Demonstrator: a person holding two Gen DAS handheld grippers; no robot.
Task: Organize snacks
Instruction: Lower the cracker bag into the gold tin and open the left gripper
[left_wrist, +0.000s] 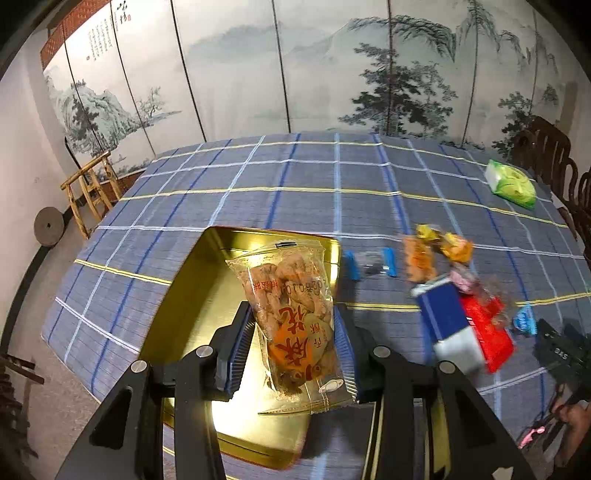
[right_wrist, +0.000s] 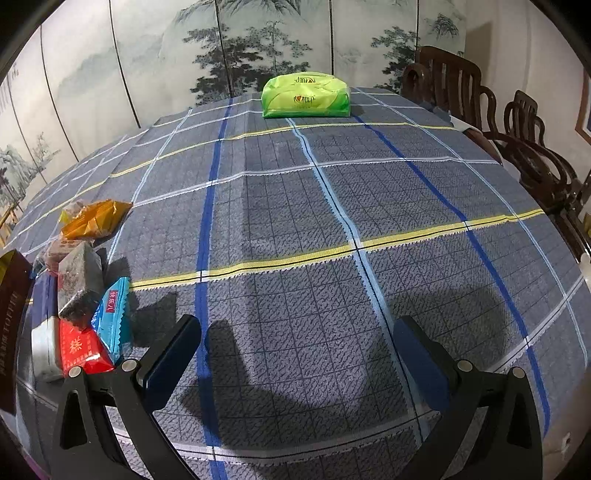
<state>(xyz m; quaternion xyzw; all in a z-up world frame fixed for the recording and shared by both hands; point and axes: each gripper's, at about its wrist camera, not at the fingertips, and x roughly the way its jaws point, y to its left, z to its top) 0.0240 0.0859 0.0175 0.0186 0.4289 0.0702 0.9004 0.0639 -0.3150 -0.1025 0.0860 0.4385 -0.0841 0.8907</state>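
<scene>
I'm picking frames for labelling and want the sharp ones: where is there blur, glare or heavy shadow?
Left wrist view: snack pile smeared by motion blur, glare on the gold tin floor, held snack bag sharp. Right wrist view: sharp, with dark shadows of the tongs on the checked tablecloth; fisheye bending in both.

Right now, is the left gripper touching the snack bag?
Touching. The left wrist view shows the left gripper with both pads pressed on the snack bag.
</scene>
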